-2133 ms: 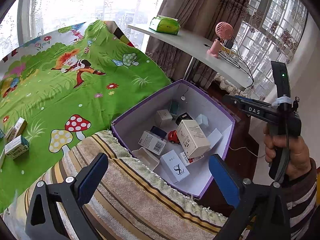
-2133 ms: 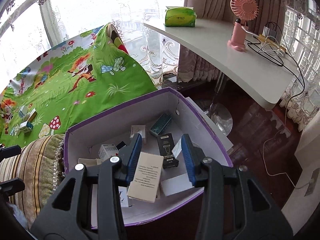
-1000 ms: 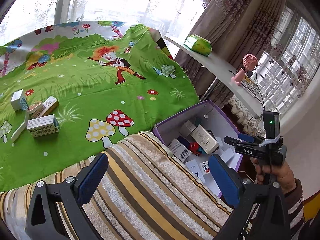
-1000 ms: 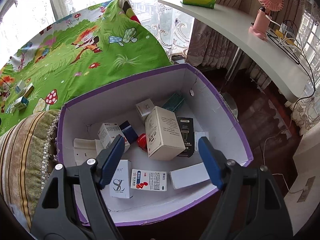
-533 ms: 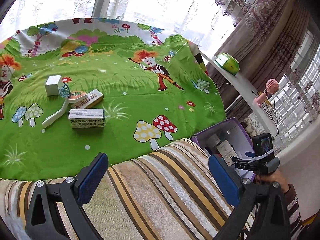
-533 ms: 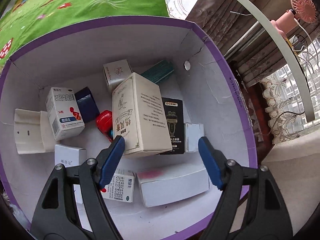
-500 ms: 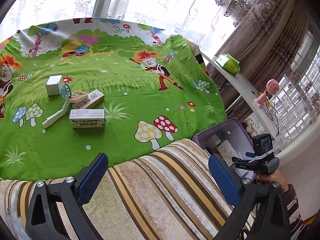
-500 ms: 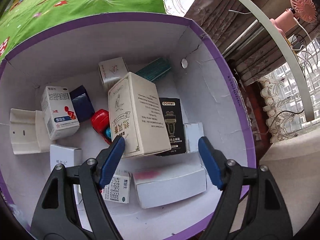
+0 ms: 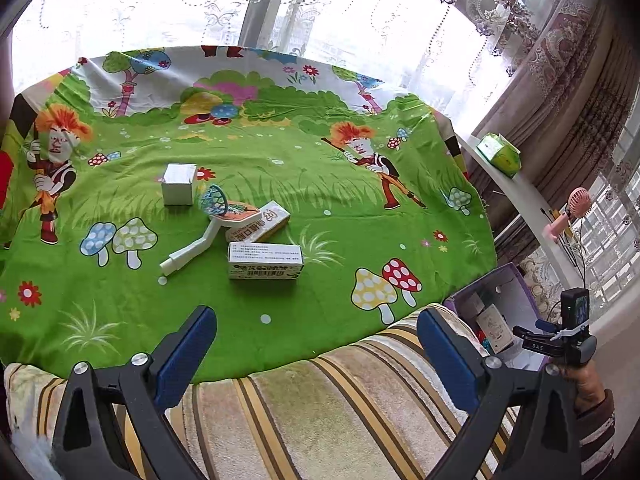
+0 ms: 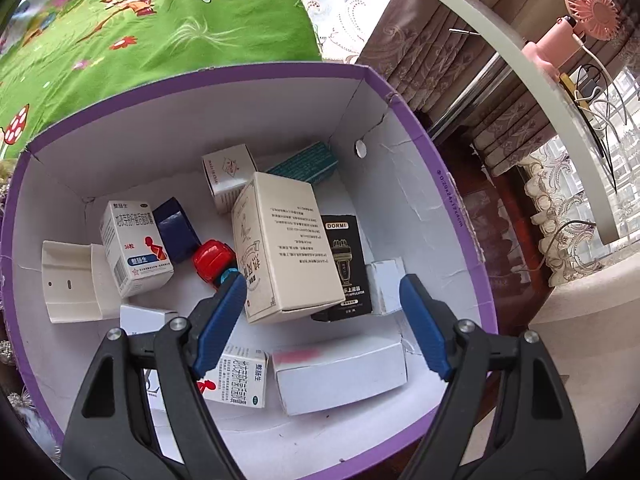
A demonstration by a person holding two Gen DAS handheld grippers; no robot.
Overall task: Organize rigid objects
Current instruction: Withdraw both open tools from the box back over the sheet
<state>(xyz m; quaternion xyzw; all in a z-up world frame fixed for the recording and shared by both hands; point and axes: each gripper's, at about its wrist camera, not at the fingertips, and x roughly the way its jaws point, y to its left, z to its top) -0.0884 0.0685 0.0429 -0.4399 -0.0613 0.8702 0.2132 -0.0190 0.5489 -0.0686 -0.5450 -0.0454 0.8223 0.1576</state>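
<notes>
A: quick count pls, what's still out on the green cartoon-print bedsheet (image 9: 320,184)?

B: 3 cardboard cartons (image 9: 265,266) + 1 white plastic long-handled net scoop (image 9: 200,232), all mid-sheet. Striped beige towel (image 9: 320,412) along its near edge. Purple-rimmed white cardboard box (image 10: 456,216) off the right corner has approx 12 items.

A: tongs?

B: left gripper (image 9: 316,356) spread wide, nothing in it. Right gripper (image 10: 324,320) over the box, jaws opening, empty. Bay window w/ lace curtains (image 9: 360,12) behind.
</notes>
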